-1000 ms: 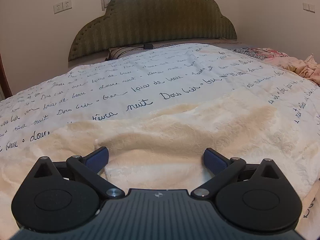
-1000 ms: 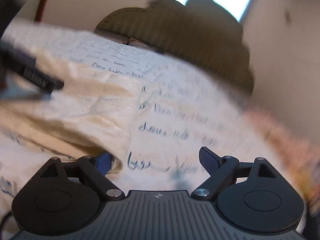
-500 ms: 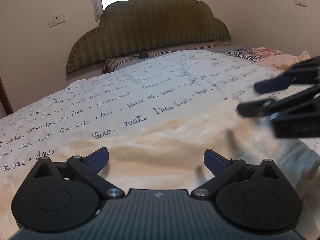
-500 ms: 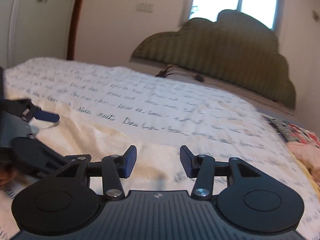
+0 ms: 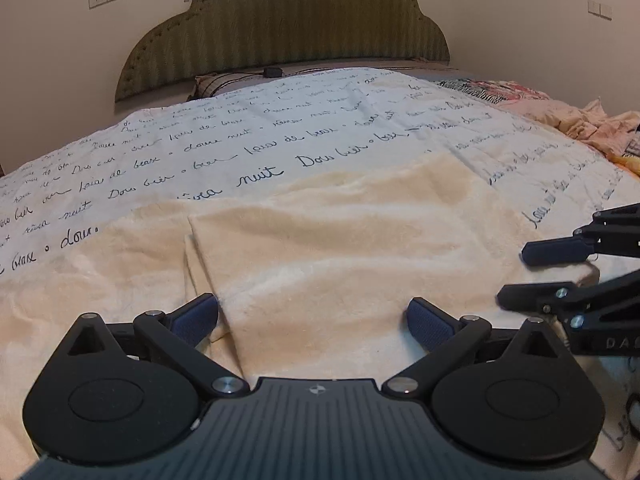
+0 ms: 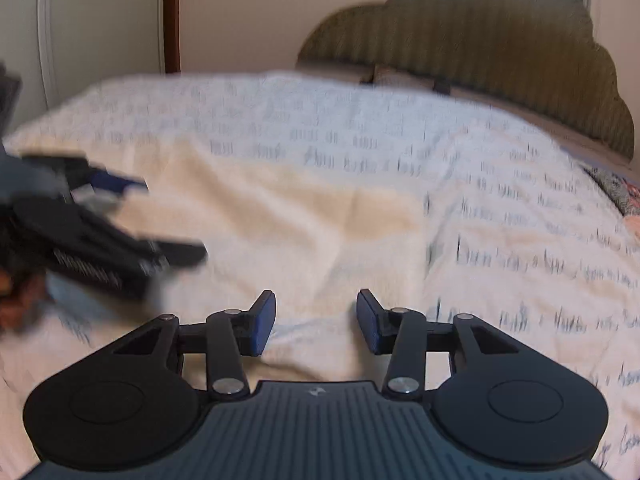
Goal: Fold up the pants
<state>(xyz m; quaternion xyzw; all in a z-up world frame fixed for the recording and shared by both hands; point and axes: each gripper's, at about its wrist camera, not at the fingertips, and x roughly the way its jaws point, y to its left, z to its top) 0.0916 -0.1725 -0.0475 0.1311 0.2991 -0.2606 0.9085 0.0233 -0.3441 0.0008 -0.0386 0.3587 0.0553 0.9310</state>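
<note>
The cream fleece pants (image 5: 320, 248) lie flat on the bed, one layer folded over with an edge running toward my left finger. My left gripper (image 5: 312, 316) is wide open and empty, low over the near edge of the pants. My right gripper (image 6: 316, 322) is open and empty just above the pants (image 6: 288, 216); that view is blurred. The right gripper also shows at the right edge of the left wrist view (image 5: 560, 272), jaws apart. The left gripper shows blurred at the left of the right wrist view (image 6: 120, 232).
The bed is covered by a white spread with dark script (image 5: 280, 136). A green padded headboard (image 5: 288, 20) stands at the far end. Crumpled pink and patterned clothes (image 5: 580, 120) lie at the far right of the bed.
My right gripper has come down lower beside the left one, its jaws a little wider. My left gripper has dropped closer to the pants and stays open.
</note>
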